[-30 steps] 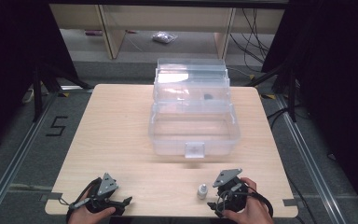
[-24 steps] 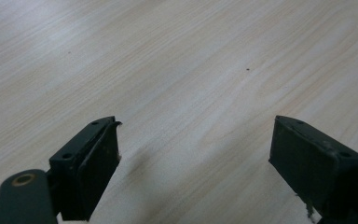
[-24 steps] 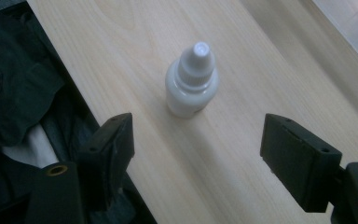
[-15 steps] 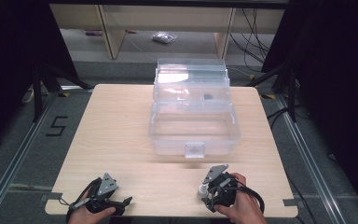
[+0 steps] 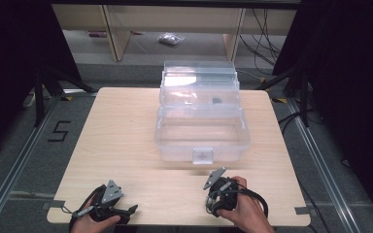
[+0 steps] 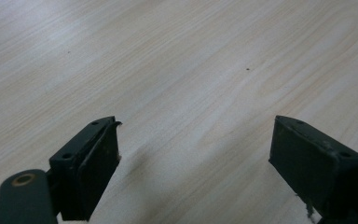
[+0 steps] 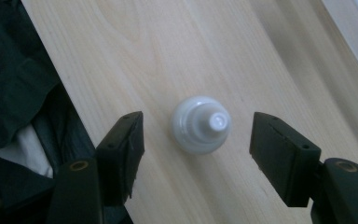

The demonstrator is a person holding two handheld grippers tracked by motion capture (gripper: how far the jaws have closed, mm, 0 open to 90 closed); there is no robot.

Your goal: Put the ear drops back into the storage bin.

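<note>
The right gripper's fingers (image 7: 121,149) stand partly open on either side of a small white nozzle-topped cap (image 7: 200,123), with wood showing in the gap on each side; the jaws have just been closing and the pads do not yet touch it. The cap stands upright near the table's front edge, right of the middle, under the right gripper (image 5: 212,198). The left gripper (image 5: 126,209) rests near the front left corner with its fingers (image 6: 91,163) wide apart over bare wood, holding nothing.

The table (image 5: 121,136) is light wood grain, set on a grey floor with dark surroundings and pale shelving (image 5: 111,24) beyond the far edge. One clear plastic box (image 5: 201,131), its lid raised, sits from the middle toward the far edge. Count: one cap, one box, two grippers, each in a hand.
</note>
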